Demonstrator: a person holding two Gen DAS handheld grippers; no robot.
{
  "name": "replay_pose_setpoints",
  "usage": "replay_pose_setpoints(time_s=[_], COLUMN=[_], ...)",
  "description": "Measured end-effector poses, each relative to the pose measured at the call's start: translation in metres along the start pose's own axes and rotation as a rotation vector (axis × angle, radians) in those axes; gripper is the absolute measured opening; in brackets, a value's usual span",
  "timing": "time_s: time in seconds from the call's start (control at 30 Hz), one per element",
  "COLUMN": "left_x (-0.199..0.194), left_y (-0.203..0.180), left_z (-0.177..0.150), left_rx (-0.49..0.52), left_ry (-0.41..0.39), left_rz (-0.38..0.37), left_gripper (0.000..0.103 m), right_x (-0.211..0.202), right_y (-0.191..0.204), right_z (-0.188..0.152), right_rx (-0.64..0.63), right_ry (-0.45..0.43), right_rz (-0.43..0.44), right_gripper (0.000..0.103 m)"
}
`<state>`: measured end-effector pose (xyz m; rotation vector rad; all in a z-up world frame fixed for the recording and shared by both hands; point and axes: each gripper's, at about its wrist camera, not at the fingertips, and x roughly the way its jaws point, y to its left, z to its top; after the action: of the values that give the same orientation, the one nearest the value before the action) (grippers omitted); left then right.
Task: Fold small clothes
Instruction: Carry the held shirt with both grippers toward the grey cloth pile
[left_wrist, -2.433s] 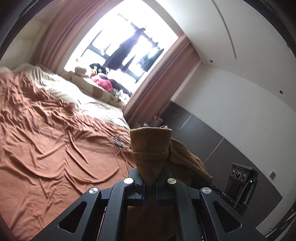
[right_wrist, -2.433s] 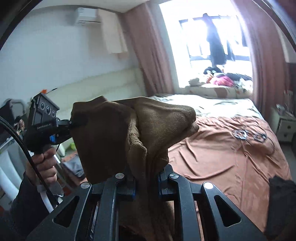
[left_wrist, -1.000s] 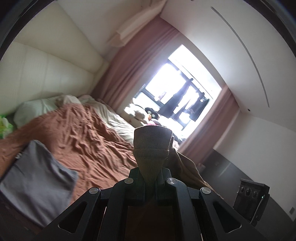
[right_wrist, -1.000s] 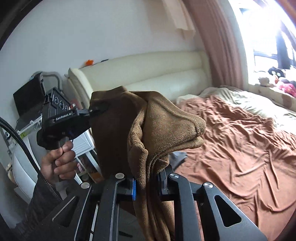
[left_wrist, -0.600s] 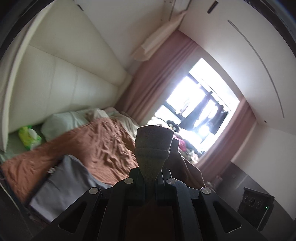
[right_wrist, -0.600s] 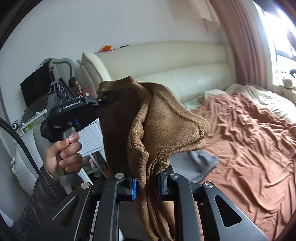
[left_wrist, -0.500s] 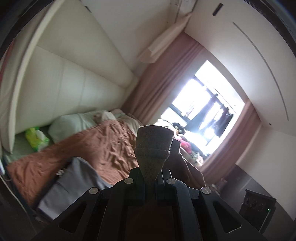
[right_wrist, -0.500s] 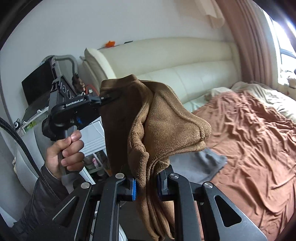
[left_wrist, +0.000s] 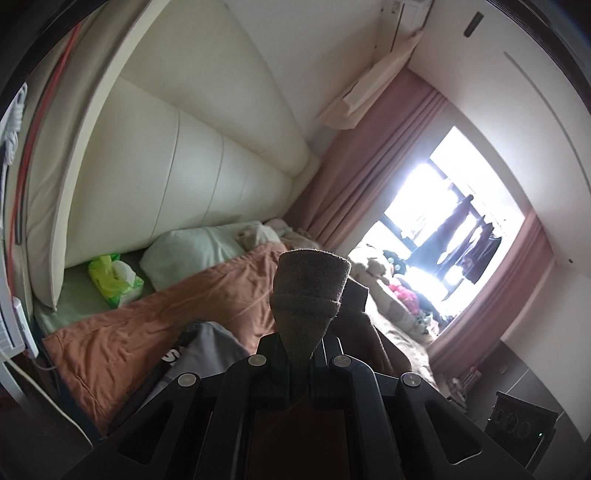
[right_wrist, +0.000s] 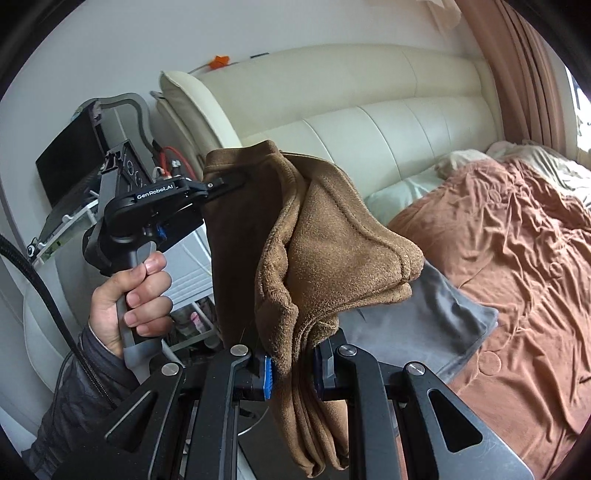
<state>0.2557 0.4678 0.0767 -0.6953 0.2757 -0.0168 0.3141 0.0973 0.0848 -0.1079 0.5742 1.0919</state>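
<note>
Aloft, each hand-held gripper, left (right_wrist: 221, 183) and right (right_wrist: 293, 363), clamped on brown garment (right_wrist: 332, 254) over bed (right_wrist: 517, 258).

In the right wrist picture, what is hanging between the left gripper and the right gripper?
The brown garment spans that stretch in the right wrist view: the left gripper pinches its top corner, and the right gripper clamps a bunched edge. Behind it lies a grey cloth.

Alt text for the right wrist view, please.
The right tool pinches a brown garment held in the air; the left tool, in a hand, grips its far corner. Behind lie a grey cloth and a rust-covered bed.
</note>
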Motion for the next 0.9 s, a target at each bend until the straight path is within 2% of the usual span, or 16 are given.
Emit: replay_pose_setpoints(time_s=[0.2,0.4,0.9], left_x=[0.038,0.078,0.204], left_y=[0.016,0.02,0.031], left_z=[0.001,0.001,-0.019], left_rx=[-0.007,0.014,0.124], left_ry=[0.04,0.093,0.297], left_rz=[0.03,0.055,0.143], left_gripper=[0.006,0.006,0.006], right_x=[0.034,0.051,0.097], right_y=[-0.022,-0.047,-0.126], right_z=[0.008,0.011,-0.005], right_rx=[0.039,0.061,0.155], right_ry=[0.015,0.028,0.077], right_rz=[-0.037,-0.054,-0.08], right_gripper=[0.012,0.012,0.013])
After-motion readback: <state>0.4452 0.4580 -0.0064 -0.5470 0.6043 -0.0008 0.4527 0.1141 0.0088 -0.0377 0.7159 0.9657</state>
